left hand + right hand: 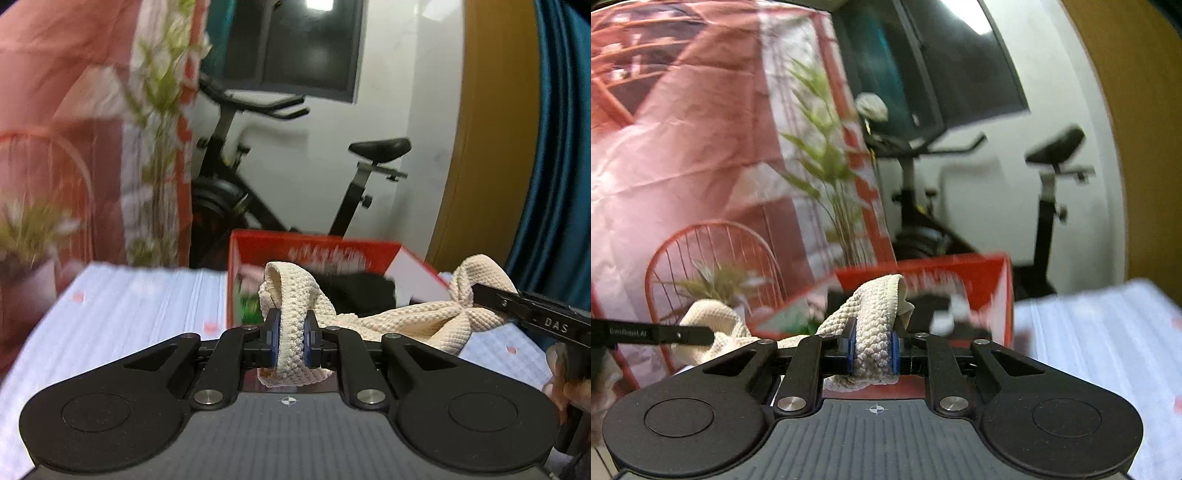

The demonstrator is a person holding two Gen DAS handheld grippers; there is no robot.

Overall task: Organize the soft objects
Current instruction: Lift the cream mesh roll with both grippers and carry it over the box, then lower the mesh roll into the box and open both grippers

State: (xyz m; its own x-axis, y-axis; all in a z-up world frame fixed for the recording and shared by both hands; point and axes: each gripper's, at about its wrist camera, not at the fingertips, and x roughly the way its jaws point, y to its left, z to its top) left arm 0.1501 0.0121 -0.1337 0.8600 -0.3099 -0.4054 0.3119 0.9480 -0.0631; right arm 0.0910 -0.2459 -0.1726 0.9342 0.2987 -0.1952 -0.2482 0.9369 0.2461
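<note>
Pinching one end of a cream, chunky-knit cloth [291, 332], my left gripper [291, 334] has its blue pads [272, 332] pressed tight against the fabric. My right gripper [873, 347] is clamped the same way on the cloth's other end, so the knit sags between the two tools, lifted just in front of the red cardboard box [314, 251]. That box sits on a white striped sheet [129, 314] and holds something dark. Behind the box stands a black exercise bike [354, 177], and left of the box hangs a pink printed backdrop [74, 129].
</note>
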